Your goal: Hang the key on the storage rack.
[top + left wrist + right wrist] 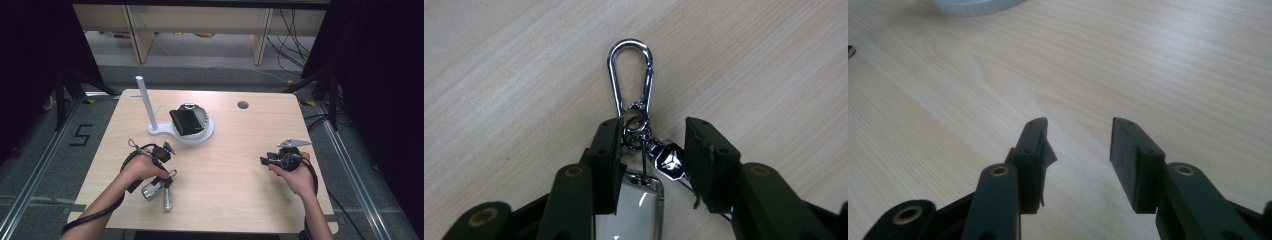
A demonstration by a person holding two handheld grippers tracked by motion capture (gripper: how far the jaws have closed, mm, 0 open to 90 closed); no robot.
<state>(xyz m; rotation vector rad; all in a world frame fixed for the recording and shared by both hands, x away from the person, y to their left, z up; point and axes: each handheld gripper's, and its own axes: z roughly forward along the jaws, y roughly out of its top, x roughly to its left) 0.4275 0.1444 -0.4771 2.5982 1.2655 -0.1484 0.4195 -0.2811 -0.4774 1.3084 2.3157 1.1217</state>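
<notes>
Chrome keychain [631, 80] on pale wood-grain table [240, 165]; black wallet [185, 121] on white stand [192, 136] near the far edge.

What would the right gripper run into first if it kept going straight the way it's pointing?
Probably nothing soon: the right gripper, jaws open and empty, points along bare table. Farther ahead, slightly left of its line, sits the white stand base; depth is hard to judge.

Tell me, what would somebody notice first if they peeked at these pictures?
Probably the shiny silver keychain, lying on the wooden table near its front left, with its clip sticking out past the left tongs, whose jaws sit on either side of it. Next, the white stand with a tall post at the back of the table, with a black wallet resting on its round base.
</notes>
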